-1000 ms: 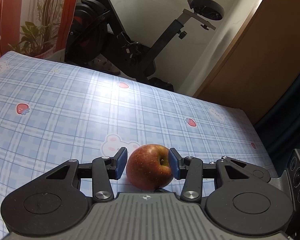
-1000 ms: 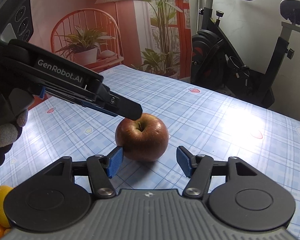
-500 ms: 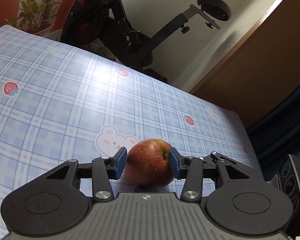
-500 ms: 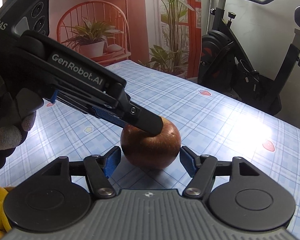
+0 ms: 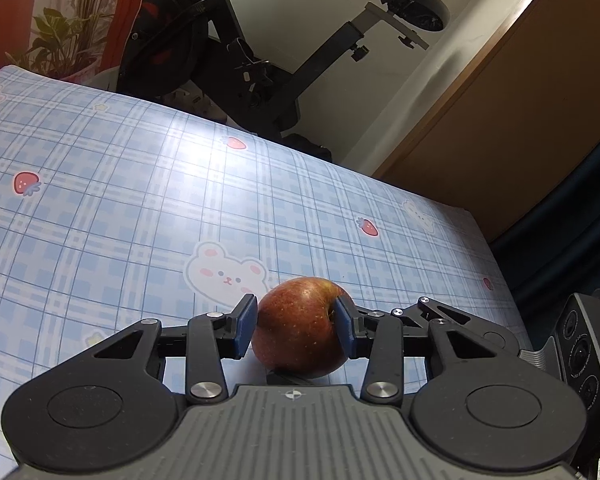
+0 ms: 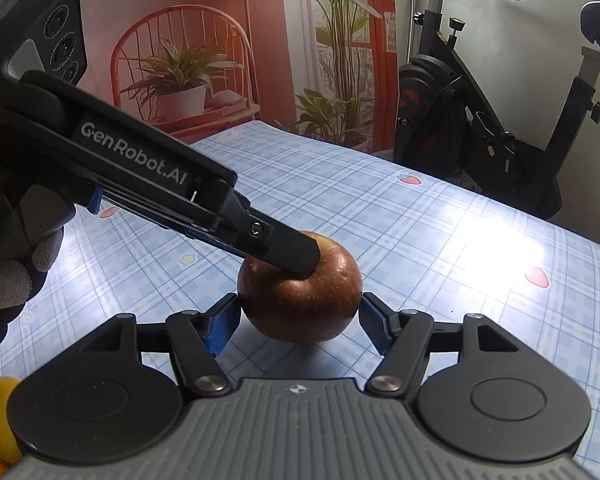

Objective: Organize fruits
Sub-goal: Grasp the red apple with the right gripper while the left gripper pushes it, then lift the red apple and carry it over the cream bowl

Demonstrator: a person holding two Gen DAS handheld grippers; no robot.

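**Two grippers crowd one apple**

The apple (image 5: 300, 330) sits on the checked tablecloth (image 5: 140, 208), and the left gripper (image 5: 296, 330) has it, jaws closing, blue pads pinching its flanks near the stem hollow. The right gripper (image 6: 300, 320) brackets it low, its jaws spread, the pads (image 6: 222, 328) at most grazing the skin. Firm, round, waxy fruit: likely to roll and bruise. Best taken across the widest part.

A glossy, speckled apple (image 5: 300, 328) sits on a smooth, shiny plaid tablecloth (image 5: 140, 200).
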